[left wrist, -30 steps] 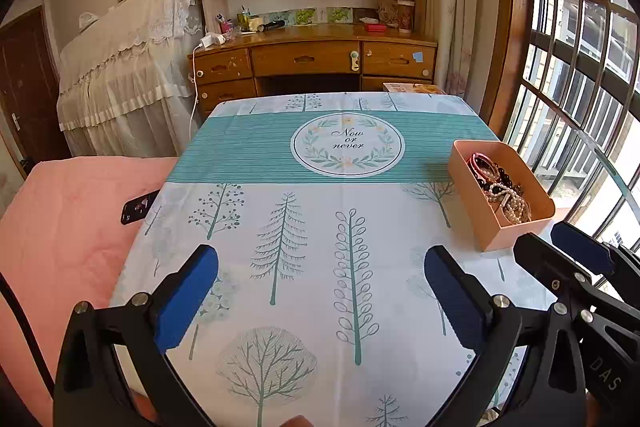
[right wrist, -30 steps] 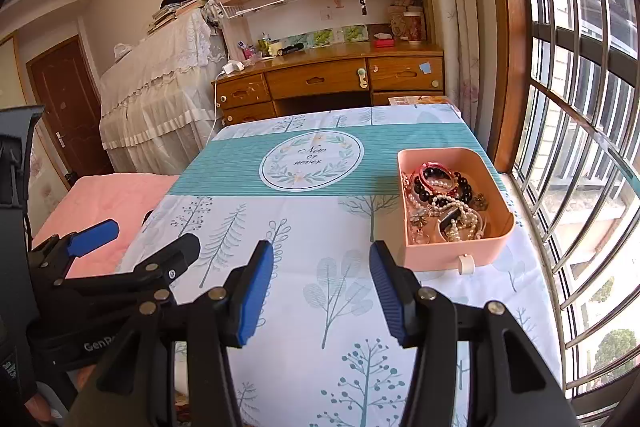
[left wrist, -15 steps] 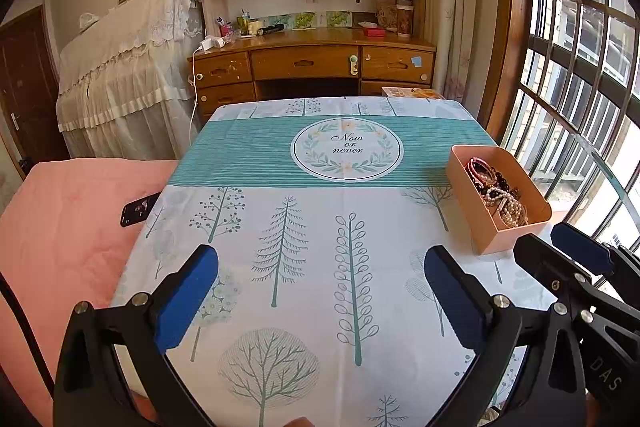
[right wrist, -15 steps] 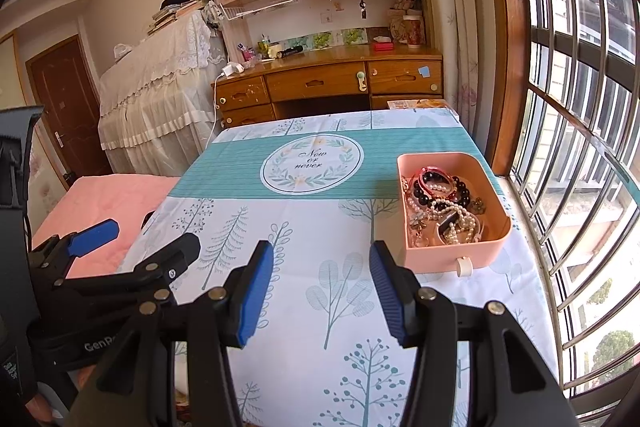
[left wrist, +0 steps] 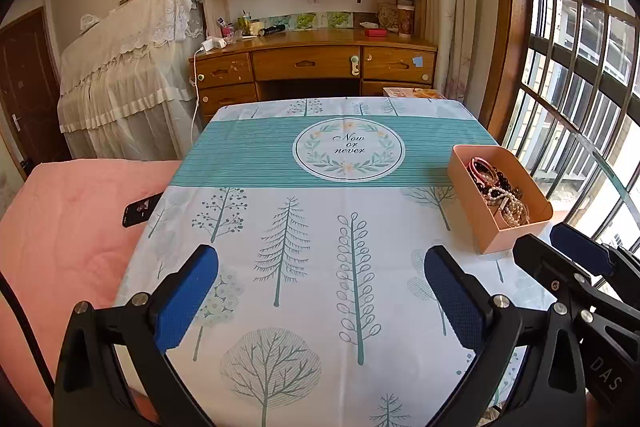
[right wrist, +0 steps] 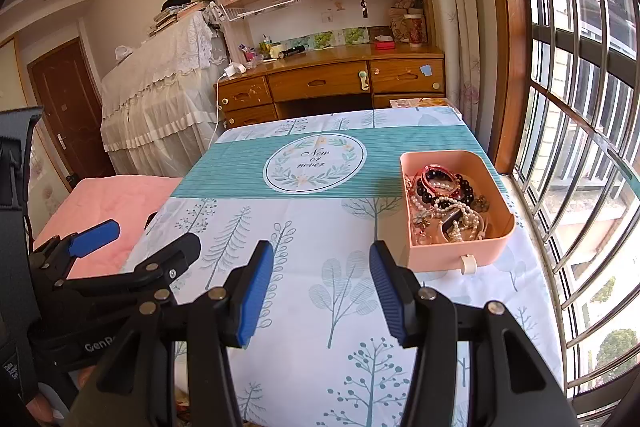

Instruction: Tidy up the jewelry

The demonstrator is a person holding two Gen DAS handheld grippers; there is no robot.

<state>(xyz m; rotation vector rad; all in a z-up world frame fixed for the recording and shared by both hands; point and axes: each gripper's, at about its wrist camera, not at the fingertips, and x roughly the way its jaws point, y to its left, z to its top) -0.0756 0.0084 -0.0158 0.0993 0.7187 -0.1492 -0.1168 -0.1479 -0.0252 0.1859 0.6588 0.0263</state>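
Observation:
A pink open box (right wrist: pixel 462 253) stands near the right edge of the table and holds a tangle of jewelry (right wrist: pixel 444 201): pearl strands, dark bead bracelets, a red bangle. The box also shows in the left wrist view (left wrist: pixel 476 205). My left gripper (left wrist: pixel 320 301) is open and empty above the table's near part, left of the box. My right gripper (right wrist: pixel 320 293) is open and empty, near the front edge and just left of the box. Each gripper shows in the other's view, the left gripper (right wrist: pixel 132 241) and the right gripper (left wrist: pixel 560 255).
The table wears a tree-print cloth with a teal band (left wrist: pixel 248 155). A black phone (left wrist: pixel 140 209) lies on the pink bed (left wrist: pixel 60 227) at the left. A wooden desk (left wrist: pixel 312 63) stands beyond, a barred window (right wrist: pixel 580 127) at the right.
Both views have pulled back and lifted slightly, so the box sits a little farther off. Both grippers stay open and empty.

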